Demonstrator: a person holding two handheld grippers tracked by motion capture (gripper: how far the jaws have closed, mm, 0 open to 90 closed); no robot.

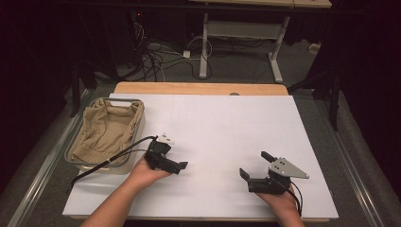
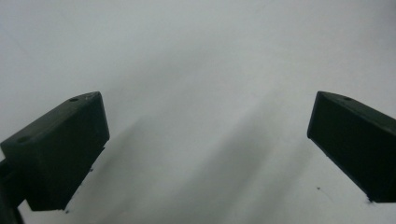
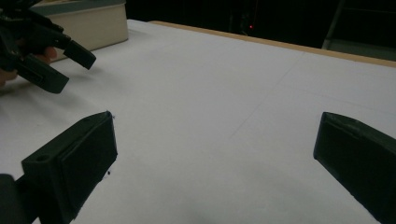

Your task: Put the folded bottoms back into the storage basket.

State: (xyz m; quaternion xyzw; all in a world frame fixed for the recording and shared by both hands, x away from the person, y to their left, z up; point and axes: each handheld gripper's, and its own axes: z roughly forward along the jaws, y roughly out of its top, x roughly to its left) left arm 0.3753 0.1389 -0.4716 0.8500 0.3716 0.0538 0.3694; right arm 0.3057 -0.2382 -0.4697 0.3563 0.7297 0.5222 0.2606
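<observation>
Left gripper [image 1: 177, 166]: black, 2 jaws spread wide, nothing between them, low over the white sheet-covered table [image 1: 222, 127].
Right gripper [image 1: 255, 164]: jaws wide apart, empty, resting at the near right.
Basket [image 1: 137, 130]: grey wire-rimmed, holding crumpled beige cloth [image 1: 105, 130], at table's left edge, just beside left gripper.

the person's forearms are cut off by the bottom edge of the high view. beyond the left hand-held gripper [image 1: 176, 165], the beige cloth [image 1: 105, 130] hides the basket's [image 1: 137, 135] inside. in the right gripper view, the far left hand-held gripper [image 3: 70, 65] is clipped by the left edge, its hand mostly hidden.
</observation>
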